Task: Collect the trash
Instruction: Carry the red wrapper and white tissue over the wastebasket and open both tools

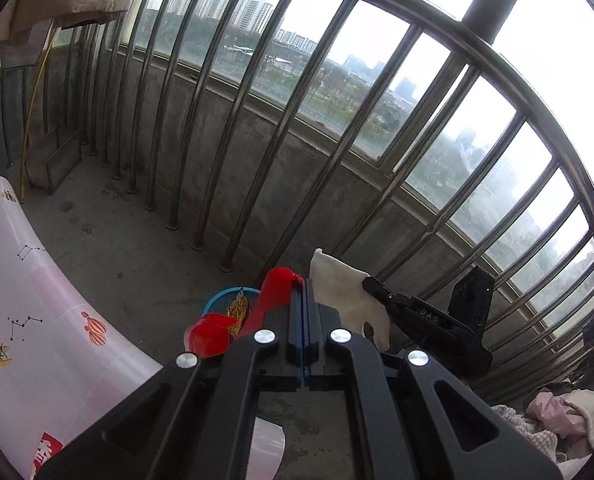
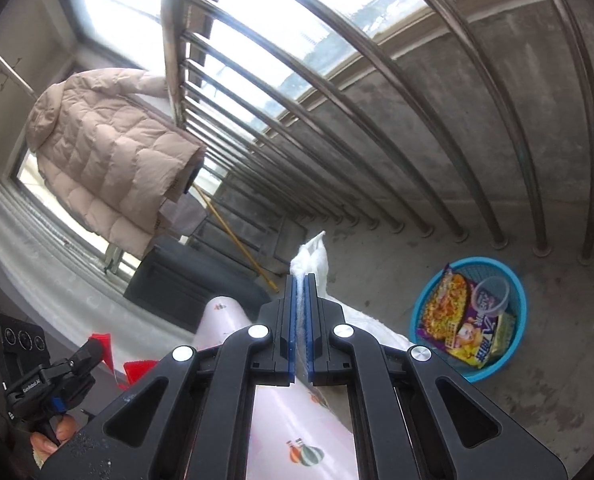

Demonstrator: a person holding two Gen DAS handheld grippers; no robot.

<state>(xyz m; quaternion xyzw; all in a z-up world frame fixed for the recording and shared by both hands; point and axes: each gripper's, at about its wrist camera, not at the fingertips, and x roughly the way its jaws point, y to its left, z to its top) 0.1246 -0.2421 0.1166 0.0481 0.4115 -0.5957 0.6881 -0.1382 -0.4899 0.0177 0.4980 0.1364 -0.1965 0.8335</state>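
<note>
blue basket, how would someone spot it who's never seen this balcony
Find the concrete floor at the foot of the metal railing. The blue basket sits there alone, a round, open-weave tub. It alone holds trash: bright snack wrappers and a clear plastic cup.

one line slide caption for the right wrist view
Right claw shut on a white bag, beside a blue basket of snack wrappers.
</note>
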